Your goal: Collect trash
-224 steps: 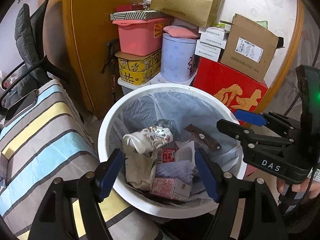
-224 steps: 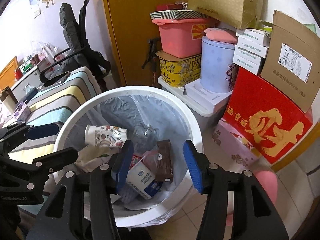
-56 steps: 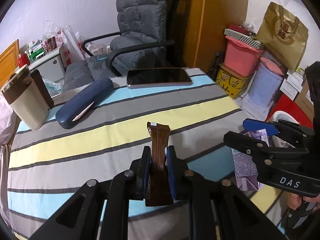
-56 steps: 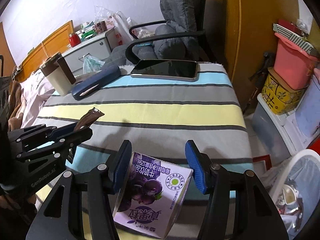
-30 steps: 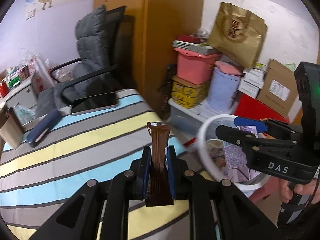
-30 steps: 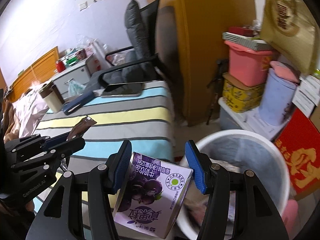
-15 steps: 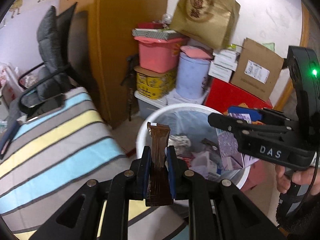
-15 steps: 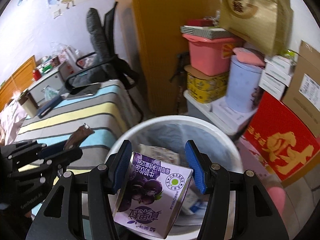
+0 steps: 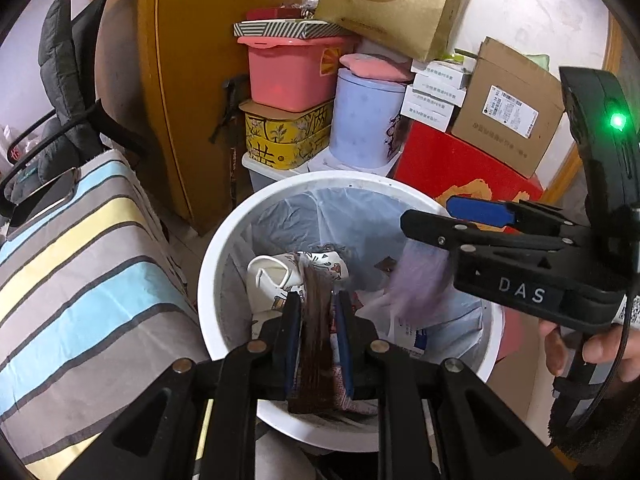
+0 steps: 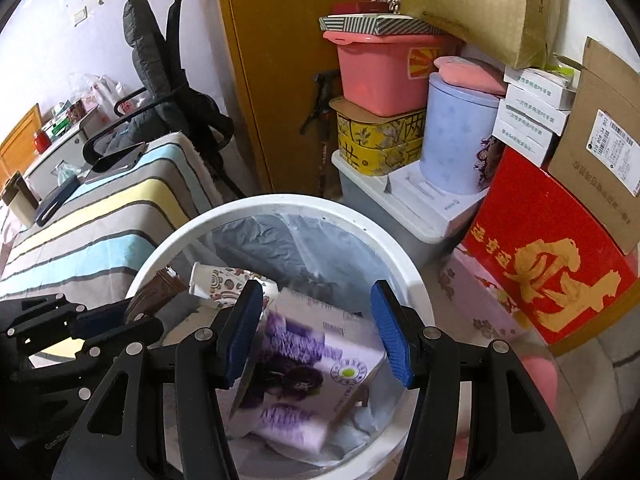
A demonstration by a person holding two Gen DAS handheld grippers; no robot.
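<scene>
A white trash bin (image 9: pixel 208 280) with a clear liner holds a patterned paper cup (image 9: pixel 272 276) and other trash. My left gripper (image 9: pixel 318 300) hangs over it. Its jaws are opening, and the brown snack wrapper (image 9: pixel 316 320) between them is blurred, with gaps on both sides. My right gripper (image 10: pixel 316 292) is open above the bin (image 10: pixel 280 200). The purple milk carton (image 10: pixel 312 364) is tilted, blurred and dropping clear of its pads. The left wrist view shows the right gripper (image 9: pixel 428 214) with the carton (image 9: pixel 420 280) as a purple streak below it.
A striped tablecloth (image 9: pixel 80 260) edges the bin on the left. Behind it stand a wooden cabinet (image 9: pixel 224 80), a pink tub (image 9: pixel 292 76), a lilac canister (image 9: pixel 366 120), a red box (image 9: pixel 460 168) and cardboard boxes. A hand (image 9: pixel 592 344) holds the right gripper's handle.
Both grippers swung from the striped table to above the bin and sank toward it. The wrapper and the carton, gripped half a second ago, now slip out of the jaws.
</scene>
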